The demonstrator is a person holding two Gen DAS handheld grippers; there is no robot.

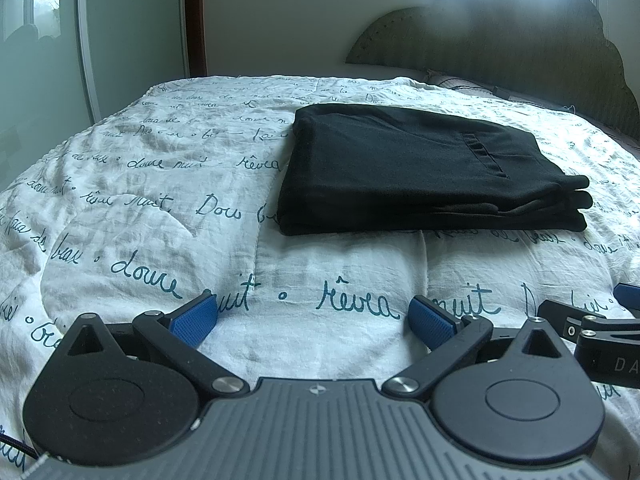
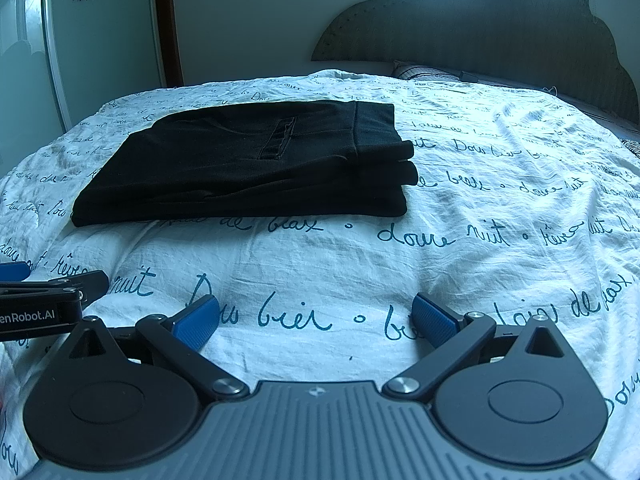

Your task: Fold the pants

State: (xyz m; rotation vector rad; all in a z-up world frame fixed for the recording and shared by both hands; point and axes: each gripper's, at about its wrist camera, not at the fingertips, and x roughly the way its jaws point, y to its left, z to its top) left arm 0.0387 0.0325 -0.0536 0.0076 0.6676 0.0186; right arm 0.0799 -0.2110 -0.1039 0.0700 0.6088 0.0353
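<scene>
1. Two tools sit nearest: the left hand-held gripper [image 1: 312, 320] and the right hand-held gripper [image 2: 316, 320], side by side, jaws spread wide, holding nothing, short of the pants.
2. Beyond them, the black pants [image 1: 420, 168] lie on the bed's script-printed quilt [image 1: 160, 220], well apart from both.
3. Folding looks finished: a compact stacked rectangle, layers aligned, pocket slit on top.
4. Behind the pants stands the headboard [image 2: 480, 32].
</scene>
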